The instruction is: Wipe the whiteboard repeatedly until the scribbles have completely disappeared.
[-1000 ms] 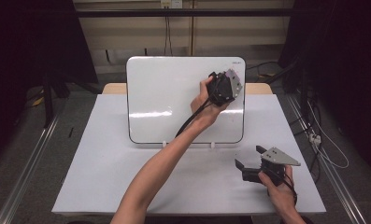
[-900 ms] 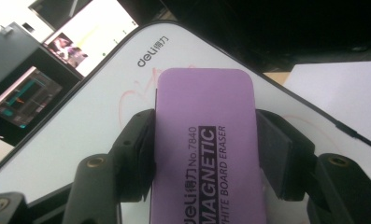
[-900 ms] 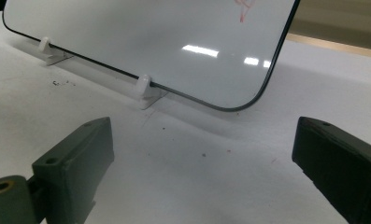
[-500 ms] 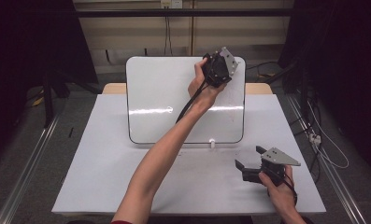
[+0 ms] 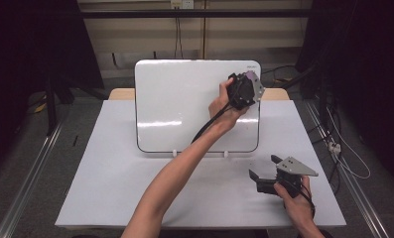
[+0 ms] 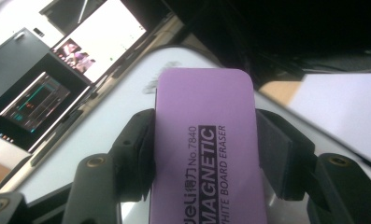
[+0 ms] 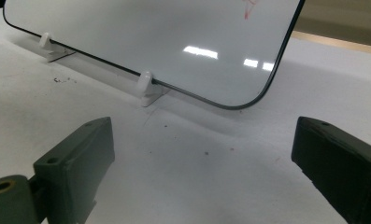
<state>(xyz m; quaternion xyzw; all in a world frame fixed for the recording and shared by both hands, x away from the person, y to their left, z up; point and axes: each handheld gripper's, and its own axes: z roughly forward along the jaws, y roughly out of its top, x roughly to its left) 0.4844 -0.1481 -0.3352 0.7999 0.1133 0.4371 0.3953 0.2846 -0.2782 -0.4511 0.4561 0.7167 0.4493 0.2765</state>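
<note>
Evidently for wiping, a purple magnetic whiteboard eraser (image 6: 206, 149) is clamped between the jaws of the left gripper (image 5: 244, 90) and held at the upper right of the propped whiteboard (image 5: 184, 104), while the right gripper (image 5: 276, 181) is rested, jaws apart and empty, on the white table (image 5: 110, 183).

The table (image 5: 135, 198) in front of me is wearing a plain white top, with a strip of pale wood showing along its far edge behind the whiteboard (image 5: 174, 114). That board is standing directly on the surface toward the back — propped upright, leaning slightly away from me, on two small white clip feet (image 7: 148, 88). My right gripper (image 5: 269, 178) is resting low at the near right part of the top, though I cannot tell whether it is touching. Close up, the white surface is showing a few dark specks and smudges (image 7: 64, 80) — just in front of the board's feet.
</note>
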